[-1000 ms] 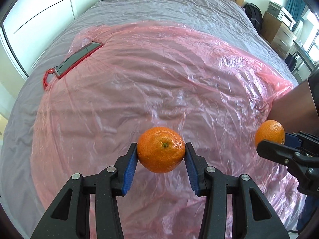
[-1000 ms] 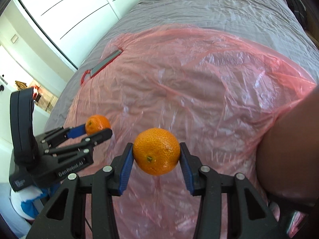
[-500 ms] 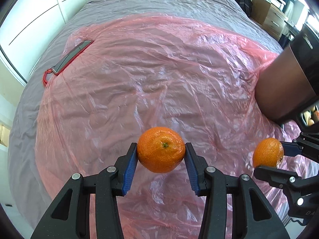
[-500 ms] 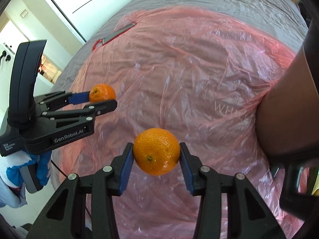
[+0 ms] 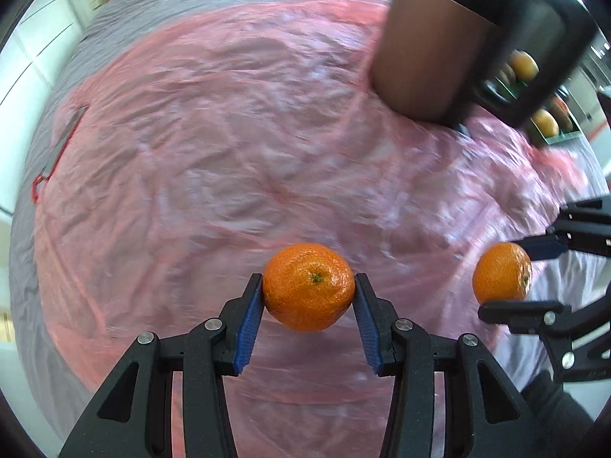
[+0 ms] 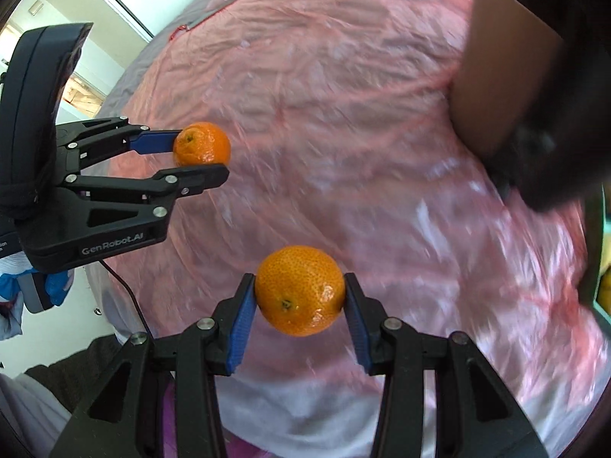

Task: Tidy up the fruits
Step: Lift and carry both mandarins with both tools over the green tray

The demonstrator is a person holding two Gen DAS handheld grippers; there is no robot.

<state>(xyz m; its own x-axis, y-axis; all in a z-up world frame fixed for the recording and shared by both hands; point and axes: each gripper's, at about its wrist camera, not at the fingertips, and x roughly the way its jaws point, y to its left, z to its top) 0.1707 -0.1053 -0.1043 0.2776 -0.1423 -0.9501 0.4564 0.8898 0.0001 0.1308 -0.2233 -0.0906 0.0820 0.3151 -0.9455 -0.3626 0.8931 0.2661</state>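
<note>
Two round orange mandarins with dimpled peel, one clamped across its middle in the left gripper (image 5: 308,307), one (image 6: 299,290) in the right gripper (image 6: 299,318), above a pink plastic sheet (image 5: 236,145) on a bed; likely light, soft-skinned, bruisable

Both views are brightly lit by daylight, with white glare thrown off the crinkled pink plastic sheet (image 5: 236,160), which is smeared by motion blur, while the oranges (image 5: 309,286) are kept sharp and the edges are bent and darkened by the fisheye lens.
</note>
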